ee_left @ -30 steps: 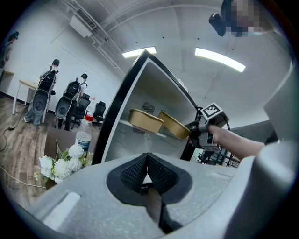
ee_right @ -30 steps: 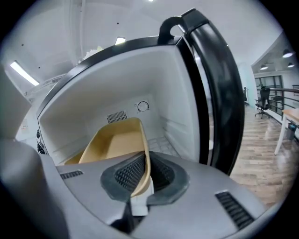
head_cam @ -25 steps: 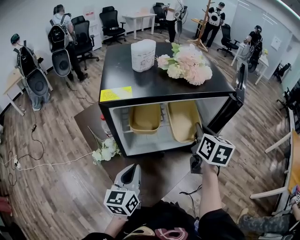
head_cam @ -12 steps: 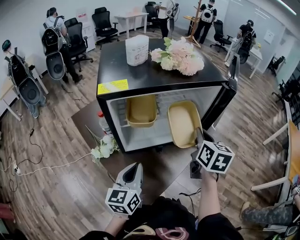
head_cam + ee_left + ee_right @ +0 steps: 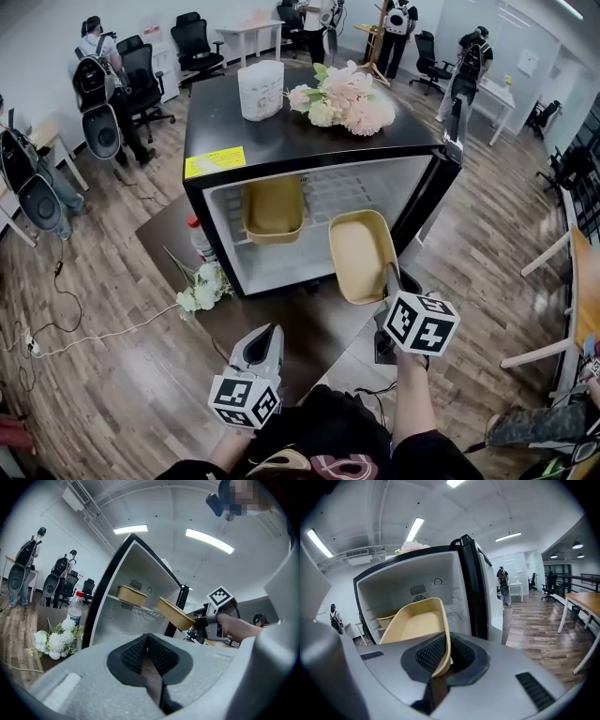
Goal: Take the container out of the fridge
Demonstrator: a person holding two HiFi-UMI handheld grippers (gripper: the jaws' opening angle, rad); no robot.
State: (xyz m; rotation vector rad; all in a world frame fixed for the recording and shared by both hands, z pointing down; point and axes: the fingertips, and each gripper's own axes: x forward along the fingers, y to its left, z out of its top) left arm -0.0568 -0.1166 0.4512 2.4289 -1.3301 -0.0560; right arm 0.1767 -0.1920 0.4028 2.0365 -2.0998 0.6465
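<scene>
Jaws of right gripper [image 5: 443, 659] pinch the container [image 5: 417, 625] by its near rim; it stretches ahead toward the fridge [image 5: 393, 585]. Left gripper [image 5: 149, 656] closed, empty.

The wire fridge shelf [image 5: 349, 192], ahead of and above the jaws of the right gripper [image 5: 392, 279], bears one tan container [image 5: 274, 206] at its left end. The black fridge top [image 5: 281, 141] beyond carries a white pack [image 5: 261, 90] and pink flowers [image 5: 342, 97]. On the wood floor [image 5: 112, 309], ahead and left of the jaws of the left gripper [image 5: 272, 333], lie white flowers [image 5: 202, 289] beside an upright bottle [image 5: 195, 239]
</scene>
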